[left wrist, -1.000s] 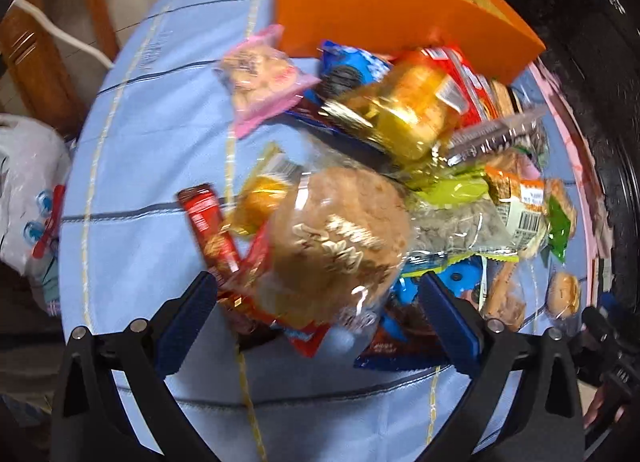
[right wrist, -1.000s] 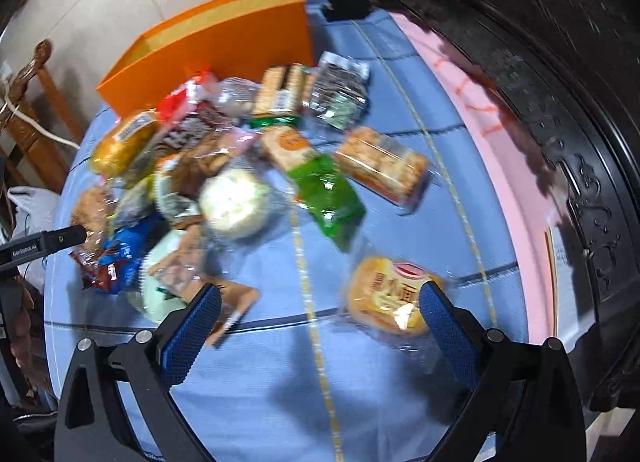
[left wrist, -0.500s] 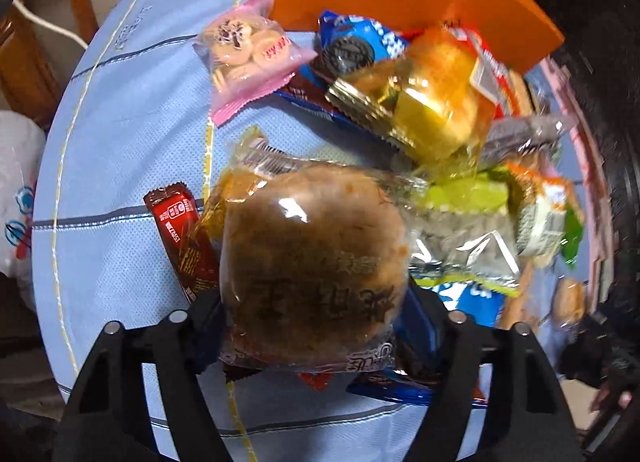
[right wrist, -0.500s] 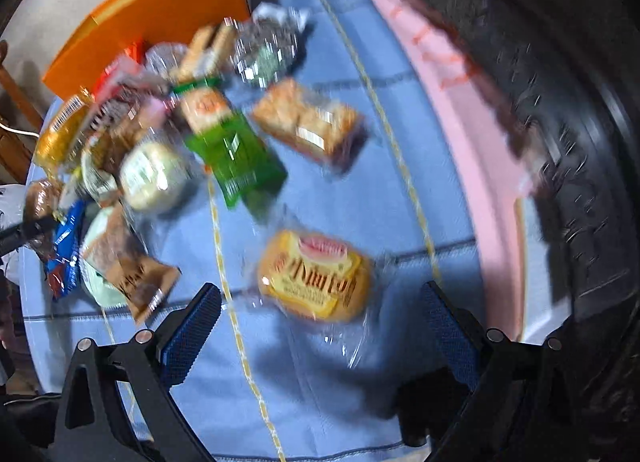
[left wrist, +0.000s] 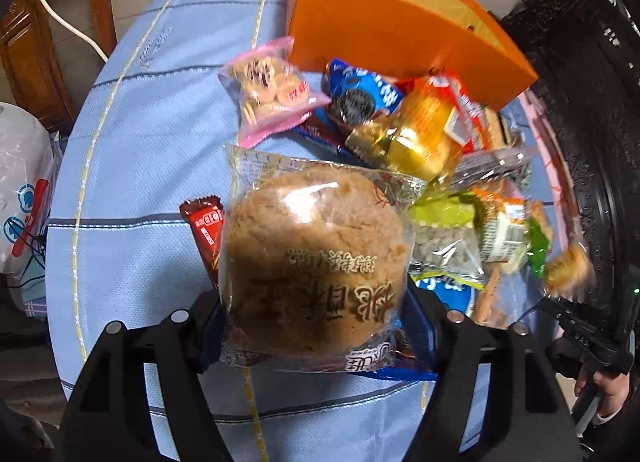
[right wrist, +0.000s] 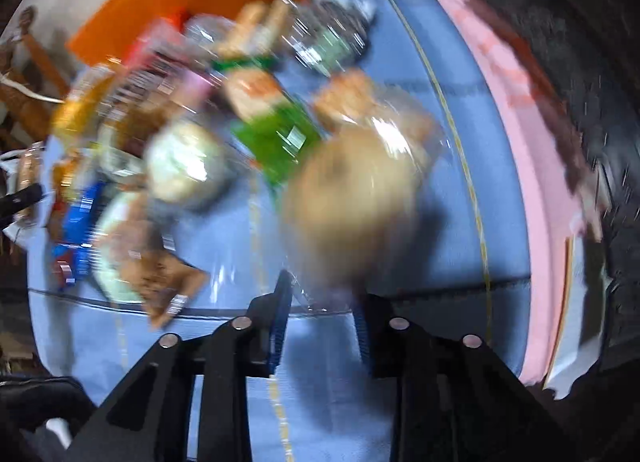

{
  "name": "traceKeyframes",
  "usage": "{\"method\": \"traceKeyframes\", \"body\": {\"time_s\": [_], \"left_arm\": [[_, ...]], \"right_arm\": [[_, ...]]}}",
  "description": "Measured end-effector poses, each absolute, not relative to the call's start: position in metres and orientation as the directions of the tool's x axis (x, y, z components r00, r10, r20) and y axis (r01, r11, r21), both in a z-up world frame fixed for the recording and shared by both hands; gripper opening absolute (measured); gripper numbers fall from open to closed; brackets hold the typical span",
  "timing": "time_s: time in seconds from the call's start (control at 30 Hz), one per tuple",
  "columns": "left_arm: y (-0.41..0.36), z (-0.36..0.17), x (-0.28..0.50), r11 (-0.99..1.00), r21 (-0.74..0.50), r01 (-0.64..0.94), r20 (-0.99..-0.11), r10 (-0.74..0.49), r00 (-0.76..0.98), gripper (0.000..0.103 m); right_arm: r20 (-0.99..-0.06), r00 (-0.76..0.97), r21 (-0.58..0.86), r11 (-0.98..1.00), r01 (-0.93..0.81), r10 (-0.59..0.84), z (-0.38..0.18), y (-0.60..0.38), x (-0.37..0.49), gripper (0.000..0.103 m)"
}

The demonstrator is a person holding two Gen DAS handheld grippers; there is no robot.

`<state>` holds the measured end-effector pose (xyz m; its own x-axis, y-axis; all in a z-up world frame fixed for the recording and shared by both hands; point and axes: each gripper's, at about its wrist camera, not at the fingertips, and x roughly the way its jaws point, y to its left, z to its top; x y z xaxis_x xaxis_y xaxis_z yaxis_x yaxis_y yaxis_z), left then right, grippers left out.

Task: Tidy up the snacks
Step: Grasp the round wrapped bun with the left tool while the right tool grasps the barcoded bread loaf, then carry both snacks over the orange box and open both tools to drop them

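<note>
snack pile (left wrist: 420, 150) before box (left wrist: 384, 22), on table (left wrist: 132, 166)

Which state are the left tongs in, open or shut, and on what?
Shut. The left tongs press both sides of the wrapped brown round cake, which sits between them above the blue tablecloth.

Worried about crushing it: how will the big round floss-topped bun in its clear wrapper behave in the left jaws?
The bun looks soft and crumbly, so a hard squeeze would probably dent it. Its glossy, loose wrapper may slip or crinkle between the left gripper jaws. It bulges wider than them, so it is probably light but could wobble.
</note>
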<state>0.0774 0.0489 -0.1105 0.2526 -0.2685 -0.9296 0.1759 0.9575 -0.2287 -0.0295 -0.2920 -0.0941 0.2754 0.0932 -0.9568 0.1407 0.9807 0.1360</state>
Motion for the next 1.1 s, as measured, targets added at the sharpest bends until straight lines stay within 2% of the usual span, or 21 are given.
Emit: {"method": "traceKeyframes", "body": {"time_s": [0.1, 0.13, 0.23, 0.3, 0.33, 0.37, 0.4, 0.43, 0.47, 0.57, 0.67, 0.77, 0.93, 1.03, 1.1], "left_arm": [[0.055, -0.099, 0.075, 0.956, -0.228, 0.182, -0.921, -0.273, 0.278, 0.070], [0.054, -0.096, 0.075, 0.956, -0.229, 0.184, -0.918, -0.275, 0.285, 0.071], [0.055, -0.094, 0.078, 0.956, -0.228, 0.184, -0.918, -0.274, 0.287, 0.071], [0.058, -0.099, 0.079, 0.956, -0.242, 0.163, -0.921, -0.279, 0.272, 0.071], [0.056, -0.102, 0.079, 0.956, -0.248, 0.160, -0.922, -0.283, 0.266, 0.071], [0.055, -0.103, 0.078, 0.956, -0.247, 0.160, -0.923, -0.283, 0.261, 0.071], [0.055, -0.105, 0.078, 0.956, -0.243, 0.162, -0.925, -0.279, 0.259, 0.071], [0.055, -0.106, 0.077, 0.957, -0.240, 0.161, -0.927, -0.276, 0.256, 0.071], [0.055, -0.109, 0.078, 0.958, -0.237, 0.160, -0.930, -0.271, 0.248, 0.071], [0.054, -0.112, 0.079, 0.961, -0.233, 0.152, -0.932, -0.265, 0.246, 0.071], [0.050, -0.114, 0.080, 0.961, -0.226, 0.161, -0.936, -0.260, 0.238, 0.071], [0.046, -0.116, 0.080, 0.961, -0.224, 0.161, -0.938, -0.258, 0.234, 0.071], [0.040, -0.118, 0.077, 0.962, -0.210, 0.175, -0.944, -0.246, 0.220, 0.071], [0.039, -0.118, 0.076, 0.962, -0.210, 0.173, -0.943, -0.246, 0.223, 0.071], [0.038, -0.119, 0.075, 0.962, -0.210, 0.174, -0.943, -0.247, 0.225, 0.071]], "right_arm": [[-0.930, 0.342, 0.172, 0.981, 0.091, 0.131, -0.067, -0.285, -0.025, 0.014], [-0.921, 0.350, 0.202, 0.977, 0.063, 0.168, -0.060, -0.284, -0.023, 0.000], [-0.943, 0.295, 0.181, 0.982, 0.063, 0.155, -0.062, -0.275, -0.013, 0.000], [-0.953, 0.242, 0.220, 0.965, 0.143, 0.182, -0.076, -0.281, -0.004, 0.003], [-0.950, 0.244, 0.242, 0.951, 0.193, 0.193, -0.079, -0.289, -0.004, 0.011], [-0.941, 0.261, 0.279, 0.932, 0.230, 0.217, -0.076, -0.296, -0.004, 0.038], [-0.928, 0.281, 0.316, 0.915, 0.250, 0.244, -0.074, -0.302, -0.006, 0.050], [-0.916, 0.302, 0.349, 0.897, 0.272, 0.264, -0.070, -0.309, -0.009, 0.066], [-0.905, 0.323, 0.374, 0.882, 0.288, 0.278, -0.065, -0.316, -0.011, 0.069], [-0.903, 0.359, 0.345, 0.895, 0.283, 0.234, -0.055, -0.326, -0.016, 0.069], [-0.933, 0.348, 0.178, 0.959, 0.219, 0.094, -0.051, -0.331, -0.012, 0.070], [-0.962, 0.256, -0.078, 0.995, 0.064, -0.092, -0.080, -0.321, -0.005, 0.072], [-0.969, 0.225, -0.107, 0.994, -0.028, -0.098, -0.120, -0.317, 0.009, 0.075], [-0.982, 0.186, -0.044, 0.998, -0.035, -0.037, -0.130, -0.321, 0.016, 0.061], [-0.985, 0.168, -0.039, 0.998, -0.053, -0.030, -0.132, -0.320, 0.016, 0.056]]}}
